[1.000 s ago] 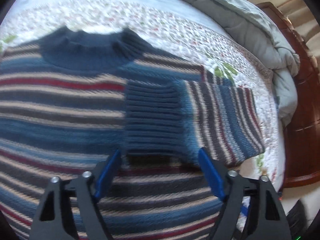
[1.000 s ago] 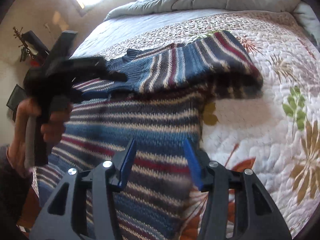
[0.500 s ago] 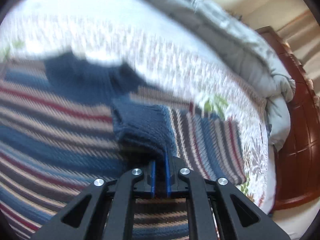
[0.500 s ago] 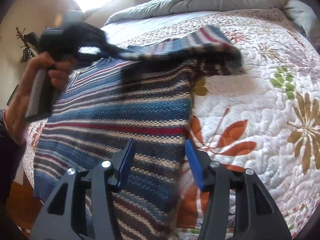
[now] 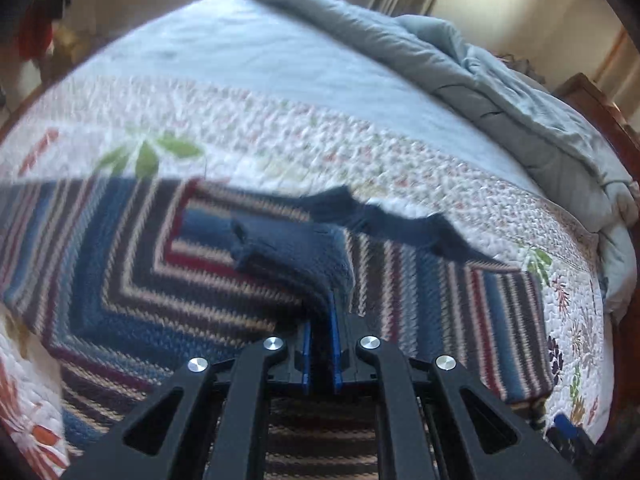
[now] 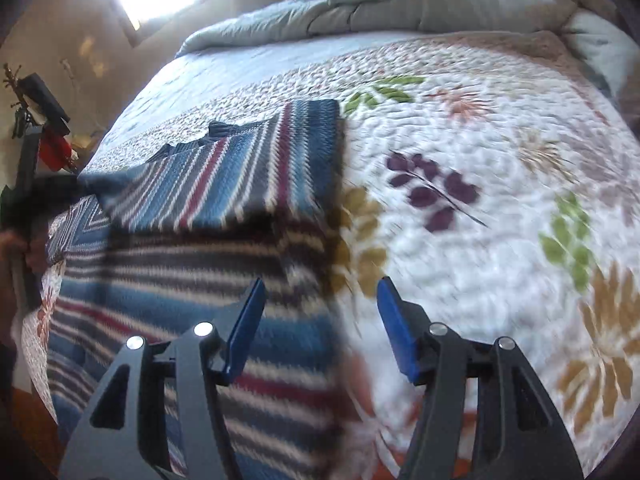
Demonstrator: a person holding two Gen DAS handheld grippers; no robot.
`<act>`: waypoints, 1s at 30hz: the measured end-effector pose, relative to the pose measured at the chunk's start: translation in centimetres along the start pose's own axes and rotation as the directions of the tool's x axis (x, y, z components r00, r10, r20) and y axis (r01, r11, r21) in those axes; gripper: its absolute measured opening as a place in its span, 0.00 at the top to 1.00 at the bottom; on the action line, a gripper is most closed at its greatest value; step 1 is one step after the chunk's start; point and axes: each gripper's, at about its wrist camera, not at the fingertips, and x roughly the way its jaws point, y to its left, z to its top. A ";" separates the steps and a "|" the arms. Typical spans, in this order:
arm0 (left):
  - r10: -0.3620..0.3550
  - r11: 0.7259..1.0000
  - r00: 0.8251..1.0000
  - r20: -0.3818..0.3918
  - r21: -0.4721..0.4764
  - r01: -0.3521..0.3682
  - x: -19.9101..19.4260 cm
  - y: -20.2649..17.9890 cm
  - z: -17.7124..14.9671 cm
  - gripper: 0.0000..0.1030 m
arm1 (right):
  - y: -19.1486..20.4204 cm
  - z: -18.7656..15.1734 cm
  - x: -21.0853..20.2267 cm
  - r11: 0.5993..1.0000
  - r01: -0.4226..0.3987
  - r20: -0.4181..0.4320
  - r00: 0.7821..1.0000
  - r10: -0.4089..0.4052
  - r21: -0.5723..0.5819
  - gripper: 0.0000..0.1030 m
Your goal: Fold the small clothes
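A blue, red and cream striped sweater (image 5: 120, 264) lies flat on the quilted bedspread (image 5: 280, 136). My left gripper (image 5: 320, 320) is shut on the sleeve's navy ribbed cuff (image 5: 292, 252), which it holds lifted over the sweater's body, below the navy collar (image 5: 400, 226). In the right wrist view the sleeve (image 6: 240, 172) stretches across the sweater's (image 6: 180, 280) upper part toward the left gripper (image 6: 44, 190), held by a hand (image 6: 14, 248). My right gripper (image 6: 320, 300) hovers over the sweater's right side edge, its jaws opening with nothing between them.
A grey duvet (image 5: 520, 100) is bunched along the far side of the bed, also seen as the grey duvet (image 6: 400, 4). A wooden bed frame (image 5: 600, 108) borders the right. Bare floral quilt (image 6: 500, 184) spreads right of the sweater. A dark stand (image 6: 40, 100) rises at the left.
My left gripper closed on the cuff and carried the sleeve leftward across the sweater's body. My right gripper shifted toward the sweater's right edge and its jaws stand wider.
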 end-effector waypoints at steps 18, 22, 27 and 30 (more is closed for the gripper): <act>0.009 0.999 0.997 -0.073 0.031 -0.007 2.2 0.5 -2.4 0.75 | -2.0 5.8 3.6 0.952 -0.173 -0.179 0.959 0.221 0.252 0.82; 0.072 0.995 0.994 -0.079 0.068 -0.066 3.6 -0.3 -3.1 0.74 | -1.7 4.5 6.2 0.972 -0.091 -0.264 0.953 0.148 0.217 0.80; 0.071 0.996 0.994 -0.079 0.060 -0.066 1.5 0.4 -3.2 0.63 | -0.3 4.7 3.7 0.987 -0.060 -0.203 0.975 0.090 0.149 0.63; 0.073 0.995 0.996 -0.044 0.066 -0.070 -2.0 2.5 -3.5 0.43 | 1.0 3.8 0.3 0.996 0.030 -0.139 0.990 -0.018 0.084 0.61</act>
